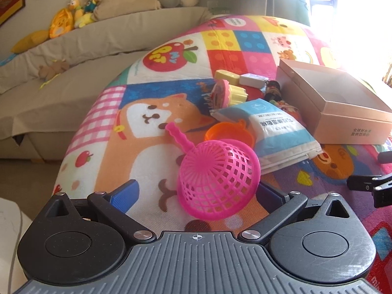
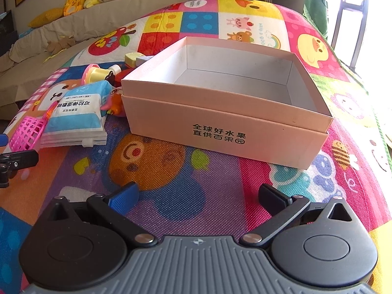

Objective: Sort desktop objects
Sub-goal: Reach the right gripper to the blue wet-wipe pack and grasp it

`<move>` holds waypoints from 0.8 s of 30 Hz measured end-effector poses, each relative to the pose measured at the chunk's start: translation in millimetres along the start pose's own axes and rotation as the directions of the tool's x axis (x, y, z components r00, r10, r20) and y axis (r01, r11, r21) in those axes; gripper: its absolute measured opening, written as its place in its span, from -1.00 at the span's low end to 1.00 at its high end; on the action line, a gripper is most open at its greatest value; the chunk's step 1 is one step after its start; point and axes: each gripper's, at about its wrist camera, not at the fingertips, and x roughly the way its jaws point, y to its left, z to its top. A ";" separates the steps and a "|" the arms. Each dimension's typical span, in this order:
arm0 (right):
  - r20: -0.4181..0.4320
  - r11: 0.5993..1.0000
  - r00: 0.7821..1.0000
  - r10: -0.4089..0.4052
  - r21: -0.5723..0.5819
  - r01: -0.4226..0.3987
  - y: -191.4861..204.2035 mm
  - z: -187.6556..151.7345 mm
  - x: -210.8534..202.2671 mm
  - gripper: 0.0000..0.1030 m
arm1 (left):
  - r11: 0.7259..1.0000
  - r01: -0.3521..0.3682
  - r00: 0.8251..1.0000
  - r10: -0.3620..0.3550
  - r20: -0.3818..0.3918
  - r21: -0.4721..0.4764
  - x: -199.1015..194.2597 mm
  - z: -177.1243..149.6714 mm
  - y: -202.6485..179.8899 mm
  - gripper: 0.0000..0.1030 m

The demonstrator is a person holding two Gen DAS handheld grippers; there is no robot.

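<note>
Bright patchwork covered the play mat [image 2: 201, 171], printed with cartoon animals, fruit and coloured squares; beyond its far edge ran a grey sofa [image 1: 73, 49] with stuffed toys along its back, and strong window light washed out the far right.

On the right of the mat sat a pale pink cardboard box [image 2: 220, 120], open at the top, with black printed characters on its near wall; its white inside was bare as far as the right wrist view showed, though the near wall hid part of the floor. Left of the box lay the clutter: a blue-and-white soft packet [image 1: 276, 127] lying flat, an orange plastic piece [image 1: 225, 132] just beside it, and farther off a yellow cupcake-shaped toy [image 1: 232, 93], a pale yellow block [image 1: 226, 76] and a small white box [image 1: 252, 78].

A pink plastic strainer [image 1: 218, 181] lay upside down on the mat, its mesh dome upward and its wavy handle pointing to the far left; it sat between the fingers of the left gripper [image 1: 196, 193], whose jaws stood wide apart and were not visibly touching it.

Near the box, the right gripper [image 2: 196, 193] hovered over bare mat with its jaws likewise spread and nothing between them.
</note>
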 end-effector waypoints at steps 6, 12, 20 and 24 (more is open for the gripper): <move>0.152 0.969 0.976 0.159 -0.214 -0.124 42.4 17.4 -38.0 1.00 | 0.994 -0.092 0.994 0.095 0.047 -0.055 -12.7 2.9 31.2 1.00; 0.240 0.941 0.952 0.191 -0.322 -0.108 102.3 62.9 -31.3 0.40 | 0.994 -0.043 0.998 0.048 0.047 -0.102 -16.7 0.1 50.7 1.00; 0.147 0.967 0.976 0.162 -0.220 -0.127 113.1 87.6 28.6 -0.09 | 0.996 -0.011 0.999 0.014 0.037 -0.092 -18.9 -7.1 49.2 1.00; 0.072 0.944 0.960 0.270 -0.215 -0.250 101.4 66.3 5.7 -0.17 | 0.994 -0.014 1.000 0.016 0.021 -0.112 -12.3 -5.2 50.3 1.00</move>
